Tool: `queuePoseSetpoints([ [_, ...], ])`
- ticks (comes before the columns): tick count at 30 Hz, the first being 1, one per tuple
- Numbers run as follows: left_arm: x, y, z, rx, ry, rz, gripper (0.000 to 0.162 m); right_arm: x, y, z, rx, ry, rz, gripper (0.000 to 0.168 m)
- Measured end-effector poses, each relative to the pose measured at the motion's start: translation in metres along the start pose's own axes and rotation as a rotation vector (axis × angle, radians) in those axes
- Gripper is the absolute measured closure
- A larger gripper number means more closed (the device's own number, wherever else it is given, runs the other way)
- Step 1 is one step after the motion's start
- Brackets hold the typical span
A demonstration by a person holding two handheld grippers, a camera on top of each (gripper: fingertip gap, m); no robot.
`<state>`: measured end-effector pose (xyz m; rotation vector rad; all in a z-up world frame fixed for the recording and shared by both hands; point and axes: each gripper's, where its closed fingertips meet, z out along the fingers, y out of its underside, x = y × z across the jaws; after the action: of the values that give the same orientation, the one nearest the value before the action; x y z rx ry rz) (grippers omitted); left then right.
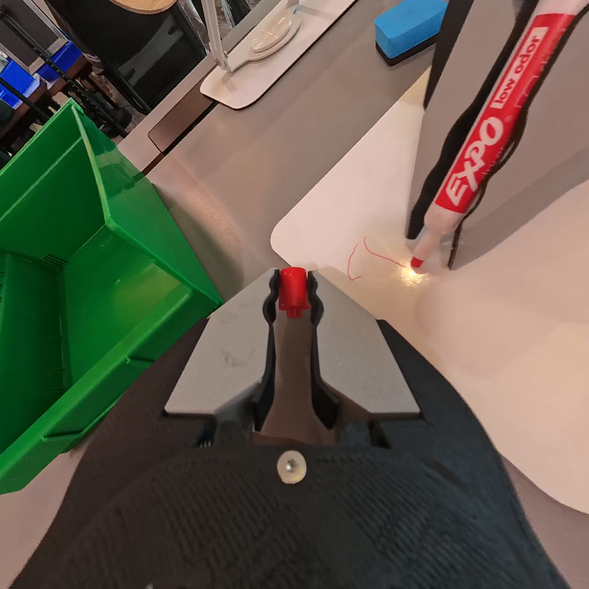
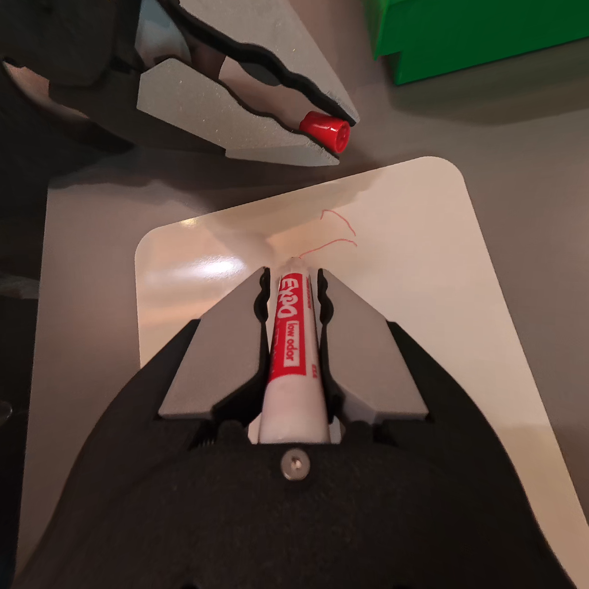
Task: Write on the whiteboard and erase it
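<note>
A white whiteboard (image 1: 478,334) lies flat on the grey table; it also shows in the right wrist view (image 2: 430,287). My right gripper (image 2: 291,271) is shut on a red-and-white marker (image 2: 291,334), tip down on the board at the end of thin red lines (image 2: 338,229). In the left wrist view the marker (image 1: 478,143) stands tilted with its red tip (image 1: 416,262) touching the board beside the red lines (image 1: 366,258). My left gripper (image 1: 292,277) is shut on the red marker cap (image 1: 292,291), just off the board's corner. The cap (image 2: 325,130) also shows in the right wrist view.
A green plastic bin (image 1: 79,287) stands left of the board, also in the right wrist view (image 2: 478,35). A blue eraser (image 1: 411,28) lies on the table beyond the board. A white lamp base (image 1: 255,63) sits farther back.
</note>
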<state>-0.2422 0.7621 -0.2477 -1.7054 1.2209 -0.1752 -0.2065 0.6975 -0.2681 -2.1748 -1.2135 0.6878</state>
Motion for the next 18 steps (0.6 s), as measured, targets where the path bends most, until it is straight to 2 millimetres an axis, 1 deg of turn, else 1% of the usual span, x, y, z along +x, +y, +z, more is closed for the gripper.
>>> queuePoseSetpoints([
  [1,0.0,0.0,0.0,0.001,0.0,0.0,0.146,-0.001,0.002,-0.002,-0.011,-0.005,-0.001,0.14],
  [5,0.001,0.0,0.0,0.001,0.003,0.002,0.146,0.0,0.012,-0.01,-0.058,0.002,0.0,0.139],
  [10,0.001,-0.001,0.0,0.005,0.006,-0.001,0.146,0.012,0.018,-0.019,-0.085,0.03,0.021,0.139],
  [13,0.001,-0.001,-0.001,0.006,0.006,-0.003,0.146,0.022,0.016,-0.021,-0.081,0.046,0.038,0.14],
  [18,0.0,-0.001,-0.001,0.007,0.007,-0.008,0.146,0.035,0.008,-0.015,-0.072,0.056,0.056,0.139],
])
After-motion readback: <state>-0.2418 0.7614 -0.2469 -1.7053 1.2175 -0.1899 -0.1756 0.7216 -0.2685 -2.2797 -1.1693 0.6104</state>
